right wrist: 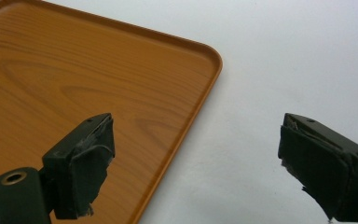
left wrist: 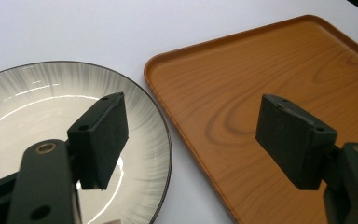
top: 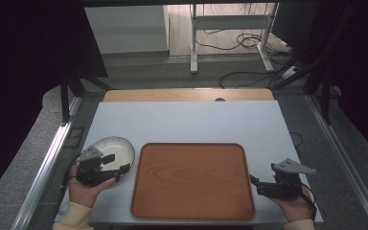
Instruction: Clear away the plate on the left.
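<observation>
On the white table (top: 187,122) I count one plate (top: 117,145), one wooden tray (top: 192,179), and two grippers, one in each of the person's hands. The plate is pale with a dark rim and grey streaks running in from the edge; it lies flat near the table's left edge, just beside the tray's left side with a thin strip of table between them, as the left gripper view shows for the plate (left wrist: 28,107) and tray (left wrist: 261,93). The tray sits in the middle of the near half of the table, with nothing on it. The left gripper (top: 116,163) is held low over the near part of the plate, the hand (top: 87,189) cupping it from behind and the jaws pointing forward and a little to the right; they stand wide apart with nothing between them, one above the plate and one above the tray's edge. The right gripper (top: 254,182) rests at the tray's right side, its hand (top: 294,203) under it, pointing left toward the tray; in the right gripper view its jaws gape wide and grasp nothing, one over the tray (right wrist: 74,70), one over bare table (right wrist: 284,60).
</observation>
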